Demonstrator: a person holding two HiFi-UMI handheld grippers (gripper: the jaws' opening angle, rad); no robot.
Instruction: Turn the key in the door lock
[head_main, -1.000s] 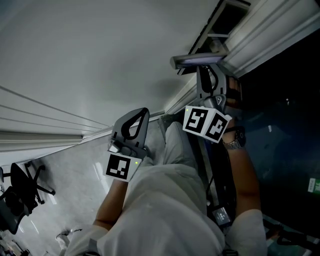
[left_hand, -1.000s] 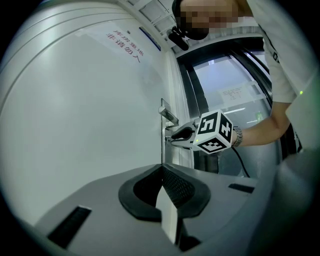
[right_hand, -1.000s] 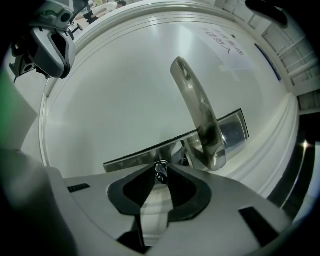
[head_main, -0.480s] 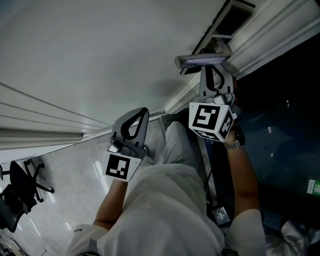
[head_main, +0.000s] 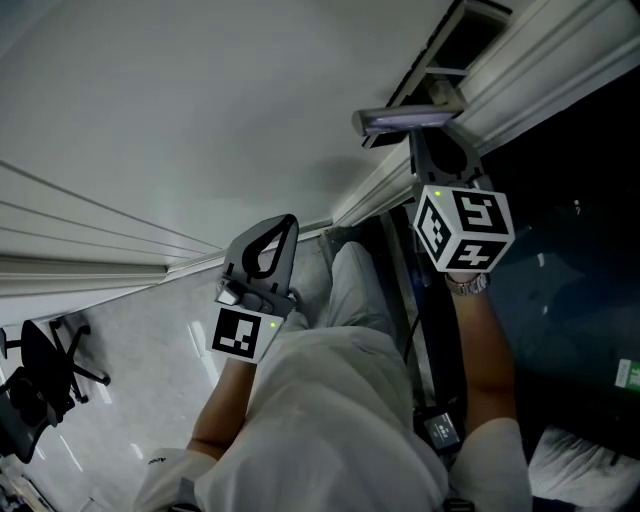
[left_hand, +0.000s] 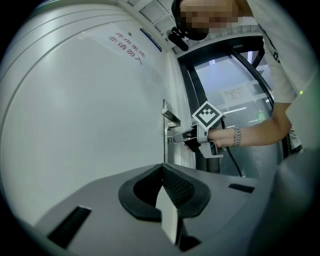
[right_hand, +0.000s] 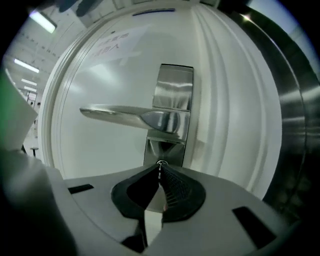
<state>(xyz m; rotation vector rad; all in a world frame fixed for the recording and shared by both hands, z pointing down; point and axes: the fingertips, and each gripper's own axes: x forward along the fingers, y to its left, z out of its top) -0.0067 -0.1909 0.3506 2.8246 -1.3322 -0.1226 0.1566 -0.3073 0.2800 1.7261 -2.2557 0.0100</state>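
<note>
A silver lever handle (right_hand: 120, 114) sits on a steel lock plate (right_hand: 172, 95) on the white door. The keyhole (right_hand: 160, 162) lies just below it. My right gripper (right_hand: 159, 169) has its tips at that keyhole; its jaws have just been closing and are now shut on the thin metal key (right_hand: 159, 173). In the head view the right gripper (head_main: 437, 150) reaches in under the handle (head_main: 405, 120), marker cube (head_main: 462, 228) behind it. My left gripper (head_main: 288, 222) hangs apart from the door, shut on nothing, also seen as the left gripper (left_hand: 162, 172).
The white door (head_main: 200, 100) fills the left of the head view, with a dark glass panel (head_main: 570, 250) to the right of its frame. An office chair (head_main: 45, 370) stands on the pale floor. The person's pale trousers (head_main: 355, 300) lie between the two grippers.
The right gripper has rolled about its own axis at the lock, so its marker cube has swung to the right and shows other faces. The left gripper has stayed still.
</note>
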